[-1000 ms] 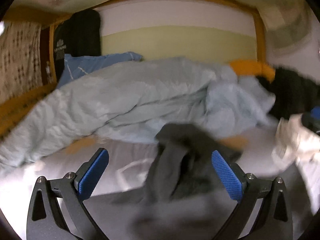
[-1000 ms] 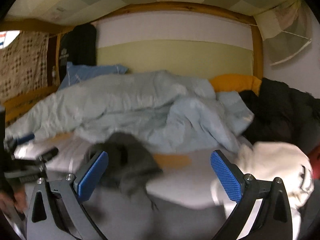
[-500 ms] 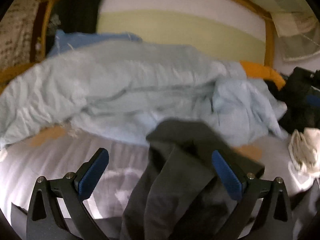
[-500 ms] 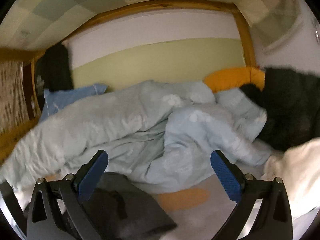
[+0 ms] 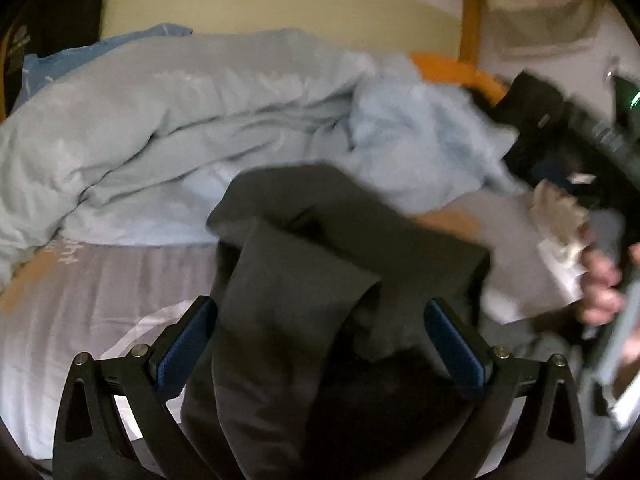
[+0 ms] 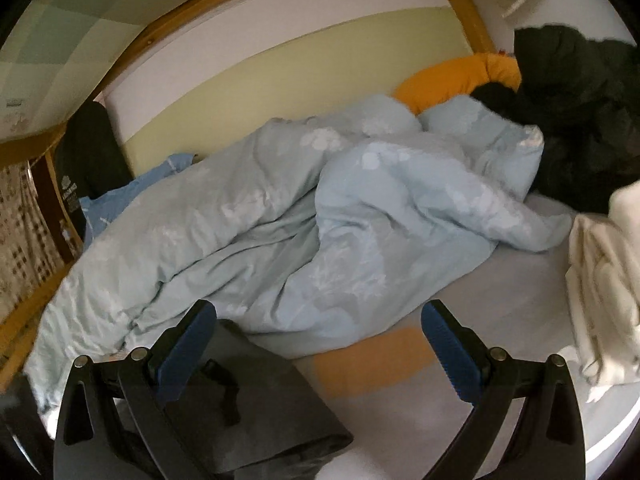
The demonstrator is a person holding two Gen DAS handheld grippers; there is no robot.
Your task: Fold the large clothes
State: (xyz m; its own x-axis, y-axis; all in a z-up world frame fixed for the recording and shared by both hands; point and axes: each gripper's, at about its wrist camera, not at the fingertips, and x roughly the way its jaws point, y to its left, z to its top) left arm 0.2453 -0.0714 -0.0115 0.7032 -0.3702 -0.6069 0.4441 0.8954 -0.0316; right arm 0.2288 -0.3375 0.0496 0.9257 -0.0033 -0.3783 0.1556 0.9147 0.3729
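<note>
Trousers, dark grey, lie crumpled on the bed sheet, in front of the bunched duvet.

Left gripper: jaws spread wide. The blue pads stand on either side of the trousers. The fabric passes between the fingers, but neither pad visibly presses on it. Whether the cloth touches the pads cannot be told, as the view is blurred.

Right gripper: jaws spread wide, nothing between them. The trousers lie at the lower left of the right wrist view, partly behind the left finger. An orange patch on the sheet lies between the fingers.

Surroundings:
- The duvet, pale blue, spans the bed behind the trousers.
- A cream garment lies on the sheet at the right.
- A black garment is heaped behind the cream one, against the duvet's right end.
- An orange pillow lies behind the duvet, against the wall.
- A blue pillow shows at the duvet's left end.
- The person's right hand appears blurred at the right edge of the left wrist view, near the cream garment.
</note>
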